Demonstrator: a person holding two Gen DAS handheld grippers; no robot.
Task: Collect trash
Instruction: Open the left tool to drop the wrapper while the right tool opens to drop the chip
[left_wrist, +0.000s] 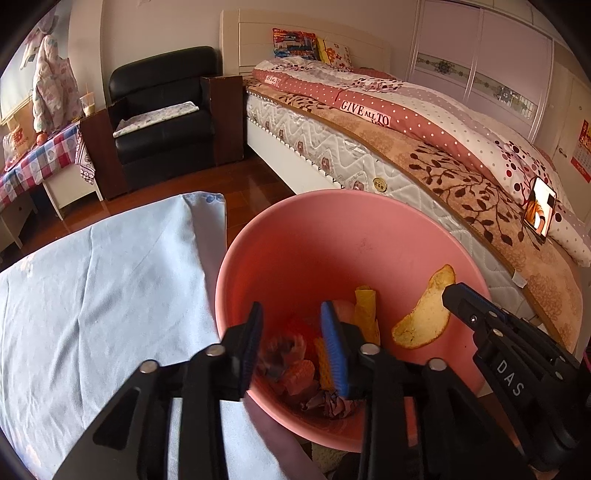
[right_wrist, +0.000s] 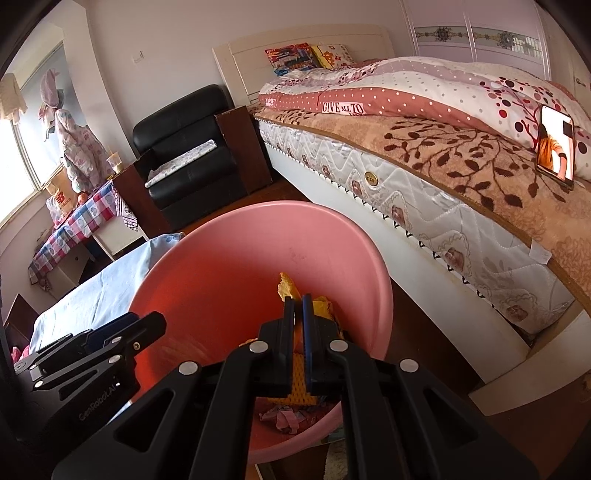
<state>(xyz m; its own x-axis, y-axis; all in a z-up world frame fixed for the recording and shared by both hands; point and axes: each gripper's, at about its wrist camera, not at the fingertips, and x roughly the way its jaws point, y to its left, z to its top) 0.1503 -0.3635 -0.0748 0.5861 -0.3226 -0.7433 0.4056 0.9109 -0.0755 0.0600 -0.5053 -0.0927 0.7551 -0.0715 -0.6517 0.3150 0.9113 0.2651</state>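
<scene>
A pink bin (left_wrist: 332, 236) fills the middle of both views and holds crumpled wrappers (left_wrist: 295, 373) and yellow scraps (left_wrist: 365, 306). My left gripper (left_wrist: 293, 332) hangs just inside the bin's near rim with its jaws apart; nothing is pressed between the blue pads, and a blurred wrapper lies below them. My right gripper (right_wrist: 297, 306) is shut on a yellow peel (right_wrist: 286, 288) over the bin (right_wrist: 221, 251). In the left wrist view the same peel (left_wrist: 424, 314) sticks out from the right gripper (left_wrist: 448, 290). The left gripper (right_wrist: 155, 321) shows at the lower left of the right wrist view.
A table under a pale blue cloth (left_wrist: 110, 295) touches the bin's left side. A bed (left_wrist: 369, 158) runs along the right, with a lit phone (left_wrist: 541, 210) propped on it. A black armchair (left_wrist: 162, 122) stands behind, on a wooden floor (left_wrist: 255, 184).
</scene>
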